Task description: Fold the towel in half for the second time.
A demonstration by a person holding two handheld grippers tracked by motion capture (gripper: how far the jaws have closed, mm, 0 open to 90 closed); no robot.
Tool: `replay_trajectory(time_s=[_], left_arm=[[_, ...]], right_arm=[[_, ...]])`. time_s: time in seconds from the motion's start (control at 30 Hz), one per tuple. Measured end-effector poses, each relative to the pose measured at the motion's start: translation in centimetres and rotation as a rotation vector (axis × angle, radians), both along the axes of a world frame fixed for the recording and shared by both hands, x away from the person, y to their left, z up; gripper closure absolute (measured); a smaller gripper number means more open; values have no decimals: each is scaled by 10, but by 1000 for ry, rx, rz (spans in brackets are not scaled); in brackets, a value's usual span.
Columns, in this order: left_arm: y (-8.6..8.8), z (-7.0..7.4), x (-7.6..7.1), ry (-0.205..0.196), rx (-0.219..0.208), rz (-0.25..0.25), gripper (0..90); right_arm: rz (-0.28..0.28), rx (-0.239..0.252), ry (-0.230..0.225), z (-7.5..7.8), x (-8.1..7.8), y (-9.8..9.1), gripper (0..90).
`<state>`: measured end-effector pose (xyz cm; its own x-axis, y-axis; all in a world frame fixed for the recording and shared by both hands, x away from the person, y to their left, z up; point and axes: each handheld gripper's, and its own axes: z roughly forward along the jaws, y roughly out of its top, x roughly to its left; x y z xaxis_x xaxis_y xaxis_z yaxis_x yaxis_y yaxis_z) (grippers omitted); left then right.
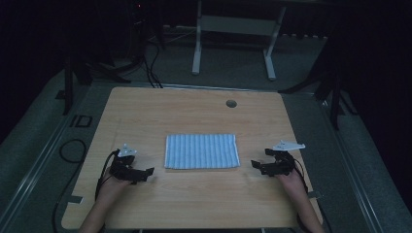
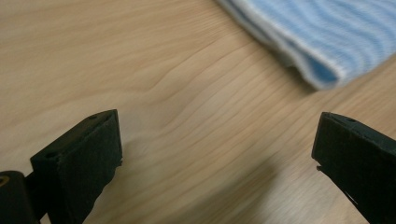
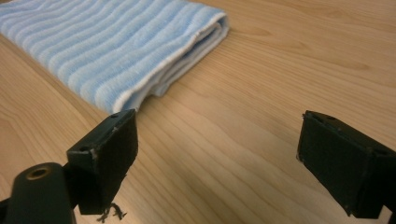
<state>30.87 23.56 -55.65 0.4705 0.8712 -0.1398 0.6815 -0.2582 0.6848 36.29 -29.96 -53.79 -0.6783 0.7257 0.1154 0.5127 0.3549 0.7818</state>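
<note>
Blue-striped folded towel (image 1: 201, 151) centred on table (image 1: 194, 204), flanked by left gripper (image 1: 142, 174), right gripper (image 1: 260, 166), fingers wide apart, empty.

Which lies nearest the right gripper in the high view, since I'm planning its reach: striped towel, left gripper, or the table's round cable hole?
From the right gripper:
1. Striped towel, just to its left.
2. Round cable hole, toward the far edge.
3. Left gripper, across the towel.

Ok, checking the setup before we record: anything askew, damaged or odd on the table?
Mostly tidy. The folded striped towel lies flat and square on the table. One oddity: frayed threads hang from a jaw pad of the right gripper.
</note>
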Motion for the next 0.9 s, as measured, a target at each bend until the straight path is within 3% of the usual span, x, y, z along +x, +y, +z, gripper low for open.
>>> replay_trajectory(time_s=[0.03,0.2,0.4,0.63,0.9], left_arm=[[5,-2,-4,-14,6,34,17],[18,2,-12,-37,-28,59,10],[31,3,-22,-55,-33,99,10],[39,2,-33,-91,-39,146,10],[49,4,-41,-116,-62,191,11]], right_arm=[[-9,-6,-3,-1,-1,-2,122],[-61,-23,-26,0,-11,-17,122],[-124,-34,-54,2,-19,-32,121],[-180,-42,-72,0,-31,-45,120],[-292,-33,-118,-2,-48,-56,120]])
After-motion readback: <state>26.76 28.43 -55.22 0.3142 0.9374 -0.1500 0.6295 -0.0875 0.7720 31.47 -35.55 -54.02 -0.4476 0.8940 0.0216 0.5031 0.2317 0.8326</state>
